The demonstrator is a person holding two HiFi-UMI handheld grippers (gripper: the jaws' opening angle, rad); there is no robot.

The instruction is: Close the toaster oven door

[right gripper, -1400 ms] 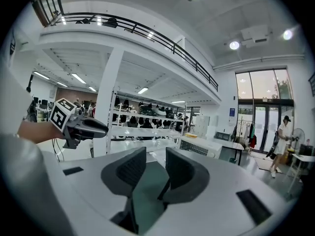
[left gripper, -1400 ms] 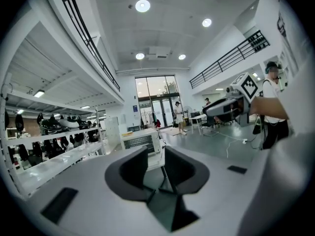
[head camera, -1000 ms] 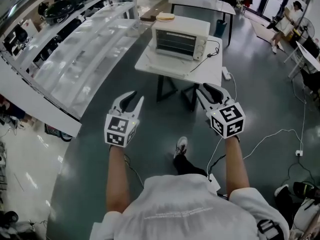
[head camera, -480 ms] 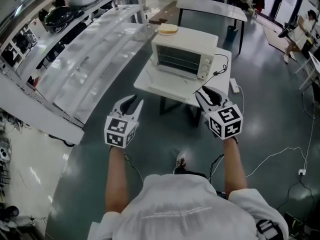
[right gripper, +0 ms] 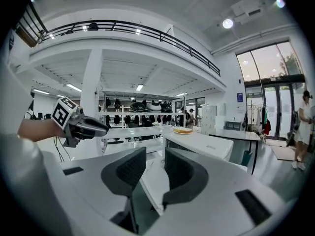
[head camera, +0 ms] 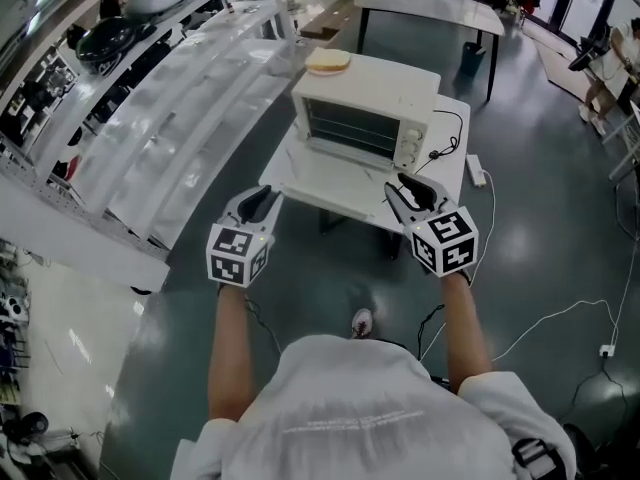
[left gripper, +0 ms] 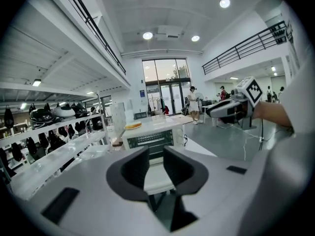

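A white toaster oven (head camera: 365, 108) stands on a small white table (head camera: 290, 163), with a round yellowish thing (head camera: 328, 61) on its top. Its front shows dark wire racks (left gripper: 150, 140), and a flat pale panel lies in front of it, seemingly the door folded down. My left gripper (head camera: 262, 200) hovers at the table's near left corner, its jaws apart with nothing between them (left gripper: 156, 166). At the near right edge, short of the oven, my right gripper (head camera: 405, 190) is also open and empty (right gripper: 155, 168).
Long white shelving (head camera: 170, 118) runs along the left, with dark cookware (head camera: 110, 33) behind it. The oven's black cord (head camera: 455, 128) trails to a power strip (head camera: 476, 171) on the floor. A second white table (head camera: 430, 3) stands behind. A person (right gripper: 302, 132) stands far off.
The person has walked forward, so table and oven are nearer. Both grippers have come from over the floor to the table's near edge.
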